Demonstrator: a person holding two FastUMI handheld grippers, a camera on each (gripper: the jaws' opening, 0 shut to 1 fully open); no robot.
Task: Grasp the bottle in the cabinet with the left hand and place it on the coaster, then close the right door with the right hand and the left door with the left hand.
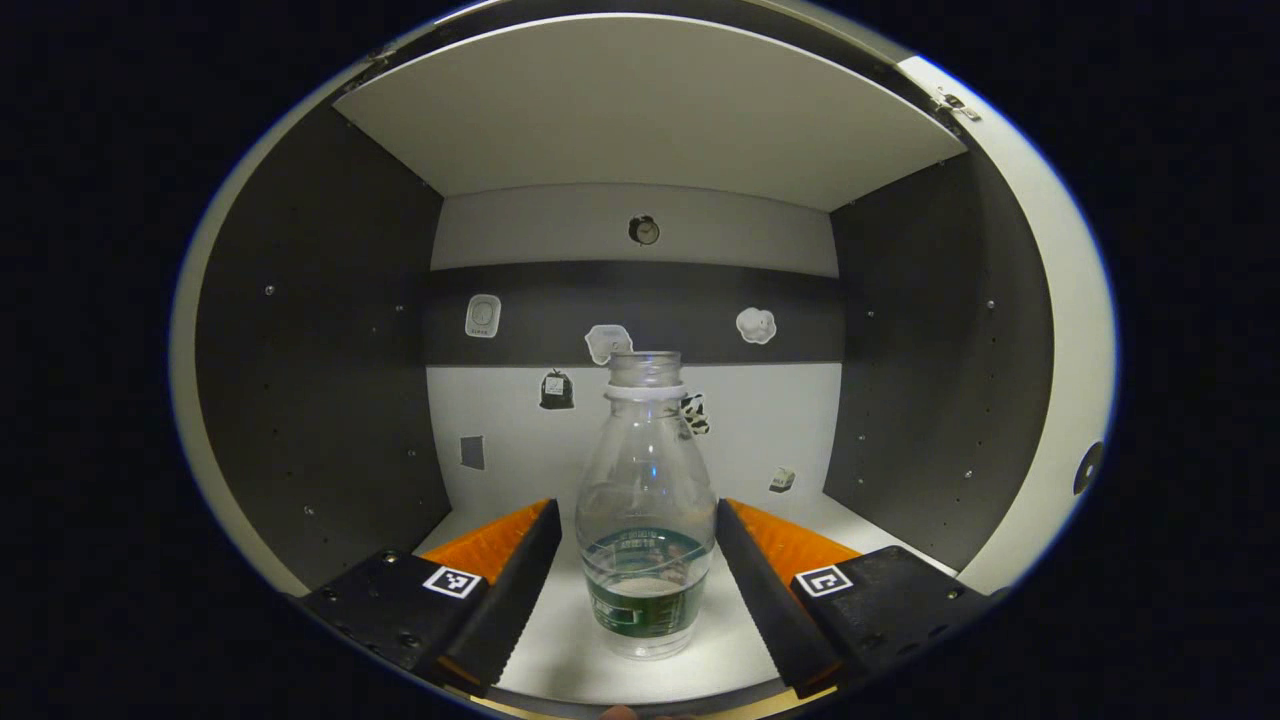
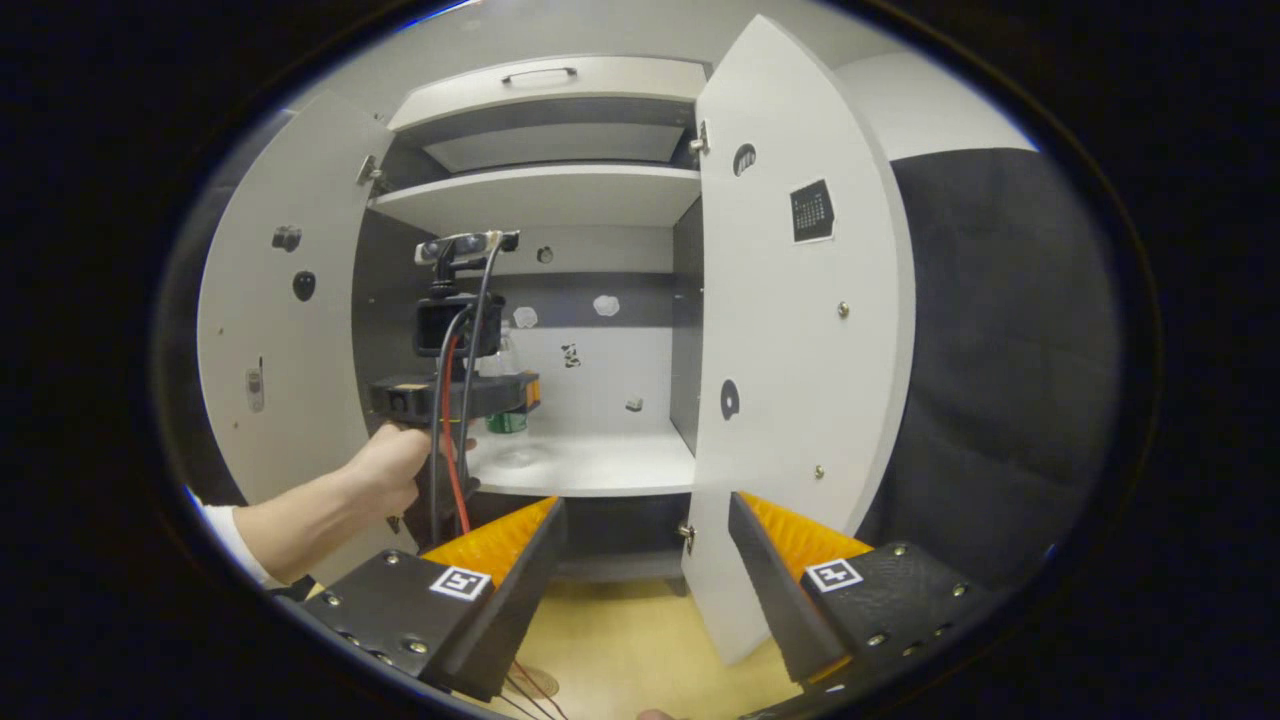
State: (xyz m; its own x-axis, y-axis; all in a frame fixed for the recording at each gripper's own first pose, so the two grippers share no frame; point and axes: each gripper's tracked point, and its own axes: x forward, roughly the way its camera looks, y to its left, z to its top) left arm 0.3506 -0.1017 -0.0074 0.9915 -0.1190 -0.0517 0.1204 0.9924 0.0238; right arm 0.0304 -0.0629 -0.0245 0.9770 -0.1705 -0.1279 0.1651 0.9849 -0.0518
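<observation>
A clear plastic bottle [image 1: 645, 520] with a green label and no cap stands upright on the white cabinet shelf [image 1: 560, 660]. My left gripper [image 1: 638, 510] is open, and the bottle stands between its two fingers with narrow gaps on both sides. In the right gripper view, a hand holds the left gripper [image 2: 455, 395] inside the cabinet, and the bottle [image 2: 507, 420] is partly hidden behind it. My right gripper [image 2: 645, 503] is open and holds nothing, low in front of the cabinet. The left door [image 2: 290, 330] and the right door [image 2: 800, 350] both stand open.
An upper shelf [image 1: 640, 110] hangs above the bottle, and dark side walls [image 1: 320, 370] close it in. Small stickers dot the back wall [image 1: 755, 325]. Below the cabinet lies a yellow wooden surface [image 2: 640, 640], with a round flat disc [image 2: 530, 683] near trailing cables.
</observation>
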